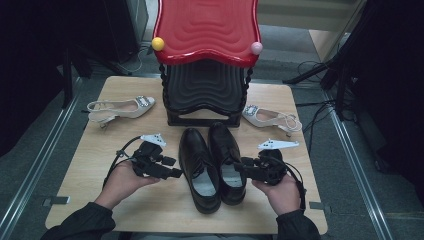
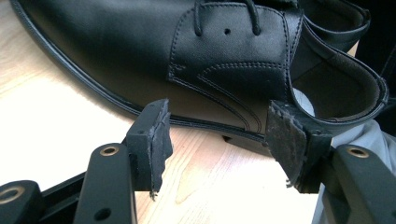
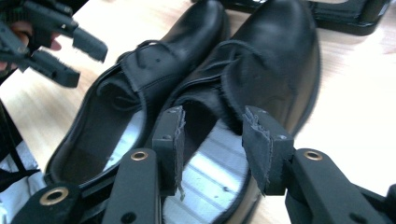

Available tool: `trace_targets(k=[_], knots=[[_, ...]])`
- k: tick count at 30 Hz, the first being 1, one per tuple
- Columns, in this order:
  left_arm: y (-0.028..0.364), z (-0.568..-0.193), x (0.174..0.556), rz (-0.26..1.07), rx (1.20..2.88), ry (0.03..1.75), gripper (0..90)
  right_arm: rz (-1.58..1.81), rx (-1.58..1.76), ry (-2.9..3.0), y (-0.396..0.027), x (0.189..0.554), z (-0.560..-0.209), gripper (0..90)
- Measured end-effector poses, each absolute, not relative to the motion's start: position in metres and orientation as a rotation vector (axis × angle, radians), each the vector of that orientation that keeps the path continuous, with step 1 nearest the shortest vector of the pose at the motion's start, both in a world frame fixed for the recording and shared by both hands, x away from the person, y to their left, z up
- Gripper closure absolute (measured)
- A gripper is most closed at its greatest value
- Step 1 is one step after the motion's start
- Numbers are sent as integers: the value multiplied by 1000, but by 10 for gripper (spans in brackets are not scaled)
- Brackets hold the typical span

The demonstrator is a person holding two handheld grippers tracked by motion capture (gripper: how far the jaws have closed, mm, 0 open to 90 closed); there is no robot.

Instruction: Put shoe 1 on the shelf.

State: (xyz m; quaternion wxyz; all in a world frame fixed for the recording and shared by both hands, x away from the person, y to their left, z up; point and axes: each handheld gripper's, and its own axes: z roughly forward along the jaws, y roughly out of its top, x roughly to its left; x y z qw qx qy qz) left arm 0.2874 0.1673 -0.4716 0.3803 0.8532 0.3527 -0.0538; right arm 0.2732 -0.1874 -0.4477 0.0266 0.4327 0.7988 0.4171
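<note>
The left hand-held gripper (image 1: 176, 173) is black and blocky, with a grey three-cornered plate (image 1: 153, 138) on top and a black cable (image 1: 121, 152) looping from its rear. The right hand-held gripper (image 1: 239, 166) is built alike, with its own grey plate (image 1: 278, 144) and a black cable (image 1: 299, 179) behind the hand. In the gripper views each jaw is a matte black arm with brass-ringed screw holes (image 2: 109, 150), ending in a dark foam pad (image 3: 256, 140) with frayed, ragged edges. Both sleeves (image 1: 82, 222) are dark.
</note>
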Motion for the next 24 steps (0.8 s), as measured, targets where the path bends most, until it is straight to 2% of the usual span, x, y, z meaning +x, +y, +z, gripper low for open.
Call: trace_targets(k=[12,24], knots=[[175,-469,289,-109,2183,916,398,1228,1344,2572,-160,263,-451,599],[178,-469,290,-100,2171,926,396,1088,1390,2652,-131,272,-460,586]])
